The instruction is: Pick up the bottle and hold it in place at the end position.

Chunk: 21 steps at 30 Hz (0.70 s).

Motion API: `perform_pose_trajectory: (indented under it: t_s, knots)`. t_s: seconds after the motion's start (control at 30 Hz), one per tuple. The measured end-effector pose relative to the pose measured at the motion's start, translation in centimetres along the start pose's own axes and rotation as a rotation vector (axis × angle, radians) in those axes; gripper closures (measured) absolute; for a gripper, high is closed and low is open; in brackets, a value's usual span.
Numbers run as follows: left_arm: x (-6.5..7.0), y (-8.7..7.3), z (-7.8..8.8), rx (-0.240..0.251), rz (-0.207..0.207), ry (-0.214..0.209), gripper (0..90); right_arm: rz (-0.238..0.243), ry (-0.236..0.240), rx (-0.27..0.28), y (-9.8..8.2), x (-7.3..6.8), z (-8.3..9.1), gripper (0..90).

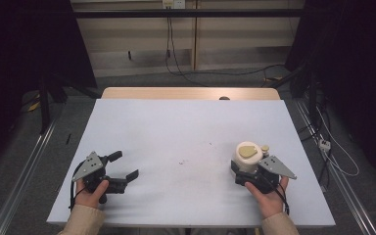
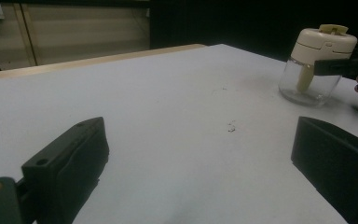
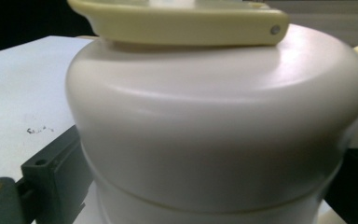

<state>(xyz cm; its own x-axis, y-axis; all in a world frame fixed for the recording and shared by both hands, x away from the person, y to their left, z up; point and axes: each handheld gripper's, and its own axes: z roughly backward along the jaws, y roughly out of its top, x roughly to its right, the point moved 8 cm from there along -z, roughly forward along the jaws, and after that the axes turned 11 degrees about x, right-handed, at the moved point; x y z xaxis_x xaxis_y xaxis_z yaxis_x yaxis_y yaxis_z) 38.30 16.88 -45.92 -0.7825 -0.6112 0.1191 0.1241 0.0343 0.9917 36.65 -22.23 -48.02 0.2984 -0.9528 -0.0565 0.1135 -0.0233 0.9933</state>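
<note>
jar (image 1: 248, 156) is sitting on the table (image 1: 186, 127) toward its right near side, and that is the thing we are working on. we are holding the right gripper (image 1: 245, 172) around its cream lid (image 3: 214, 116): in the right gripper view one jaw is showing at the lower left, pressed close to the lid's side, and the other is a dark shape at the lower right edge. from the left gripper view a black jaw is lying across the jar just below the lid, against the clear glass body (image 2: 310, 86). we are judging the jaws to be closed on the jar, though how hard they are pinching we cannot tell.

the left gripper (image 1: 122, 166) is resting well apart from the jar, on the left near side of the table, with its jaws standing wide apart and nothing between them.

as for progress, we are judging the grasp to be made and little else: the jar is standing upright on the table, not lifted, and its lid with the yellow flap (image 1: 247, 151) is looking seated and shut. a few dark specks (image 1: 182, 162) are lying between the two grippers. what is left, we are guessing, is the moving or opening of the jar, and the left gripper is not yet taking any part.
</note>
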Motion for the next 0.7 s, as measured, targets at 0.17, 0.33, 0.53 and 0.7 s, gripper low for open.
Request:
perform_pose_trajectory:
  t_s: [0.17, 0.33, 0.53, 0.7]
  knots:
    - [0.00, -0.05, -0.04, -0.002, -0.001, -0.003, 3.5, -0.018, -0.003, 0.001, 0.02, 0.03, -0.31, 3.6]
    - [0.03, -0.04, -0.03, -0.001, 0.004, -0.002, 3.5, -0.037, -0.011, 0.004, 0.05, 0.06, -0.58, 4.4]
    - [0.00, -0.04, -0.02, -0.001, 0.002, -0.002, 3.5, -0.056, -0.016, 0.012, 0.12, 0.10, -0.79, 5.2]
    - [0.02, -0.06, -0.06, -0.002, 0.003, -0.005, 3.6, -0.062, -0.008, 0.004, 0.15, 0.12, -0.76, 5.7]
